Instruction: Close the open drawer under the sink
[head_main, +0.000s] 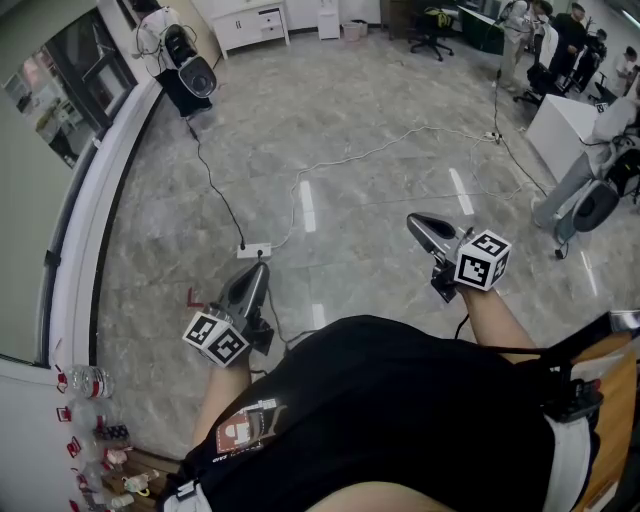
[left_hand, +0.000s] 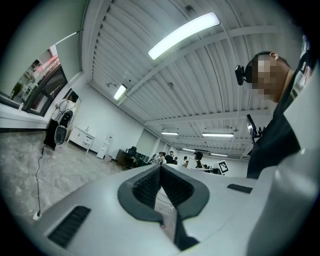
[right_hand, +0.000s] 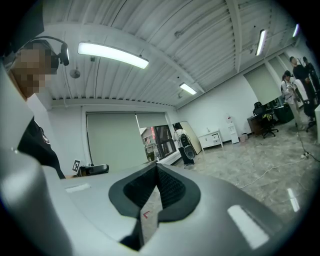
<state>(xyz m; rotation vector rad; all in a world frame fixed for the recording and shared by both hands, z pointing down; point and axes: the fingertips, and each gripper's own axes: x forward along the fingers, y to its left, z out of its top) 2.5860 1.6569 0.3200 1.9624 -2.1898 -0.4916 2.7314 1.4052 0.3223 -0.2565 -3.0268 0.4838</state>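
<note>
Drawer: not in any view, nor is a sink; its place cannot be told from here, and the task is not yet under way.
Left gripper (head_main: 257, 269): jaws closed tip to tip, nothing between them, pointing out over the floor (head_main: 380, 110).
Right gripper (head_main: 415, 222): jaws likewise pressed together and empty, held apart from the left one.
Risk, search: the person must turn to find the drawer. A quick turn with both tools held out could knock them against the white ledge (head_main: 75, 260) at the left.
Risk, wrong target: the cabinet (head_main: 250, 22) by the far wall has drawers but shows no sink above it; heading there would likely be a mistake.
Risk, footing: a power strip (head_main: 253, 250) and its cable (head_main: 345, 160) lie on the floor just ahead. A step forward with eyes on the grippers could catch them.
Risk, push: closed tips give a narrow contact, so they may slide off a smooth drawer front or skew it if pressed off-centre.
Risk, bystanders: people (head_main: 560, 40) stand well apart at the far right, so little danger there.
</note>
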